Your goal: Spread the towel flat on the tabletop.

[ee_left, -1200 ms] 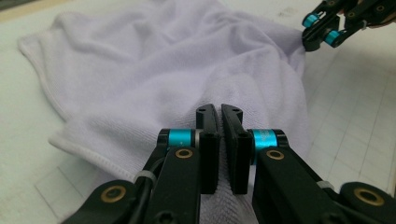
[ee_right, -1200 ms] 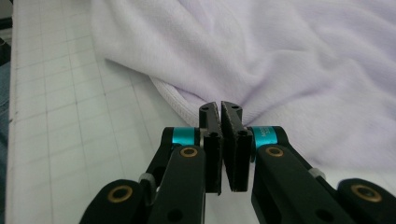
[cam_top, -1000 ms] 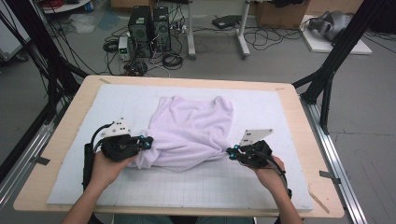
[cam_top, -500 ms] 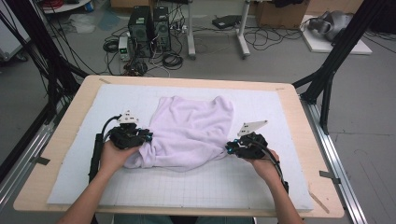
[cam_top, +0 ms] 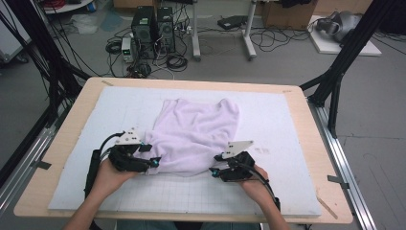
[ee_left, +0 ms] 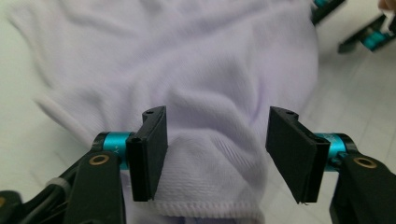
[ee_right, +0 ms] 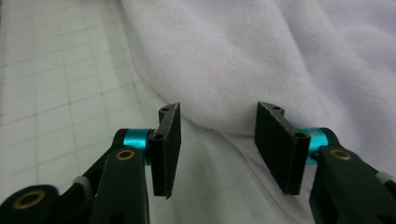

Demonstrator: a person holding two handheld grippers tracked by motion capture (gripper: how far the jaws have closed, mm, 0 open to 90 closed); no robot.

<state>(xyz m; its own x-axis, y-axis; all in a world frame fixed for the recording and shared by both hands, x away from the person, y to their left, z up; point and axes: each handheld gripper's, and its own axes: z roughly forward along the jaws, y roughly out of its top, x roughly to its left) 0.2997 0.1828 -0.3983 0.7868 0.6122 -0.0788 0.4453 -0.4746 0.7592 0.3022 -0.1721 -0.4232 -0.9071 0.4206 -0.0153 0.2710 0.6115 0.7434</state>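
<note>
Between the spread jaws of the left gripper and right gripper, both just opened and pinching nothing, lies the near edge of a pale lilac, rumpled fleecy cloth on the white gridded mat; its stitched hem runs off the left gripper view's bottom edge.

Black left gripper, teal collars, brass rivets (grey plate, seemingly, on top).

Cloth on mat mid-table; left tool at its near-left edge, right tool near-right
</note>
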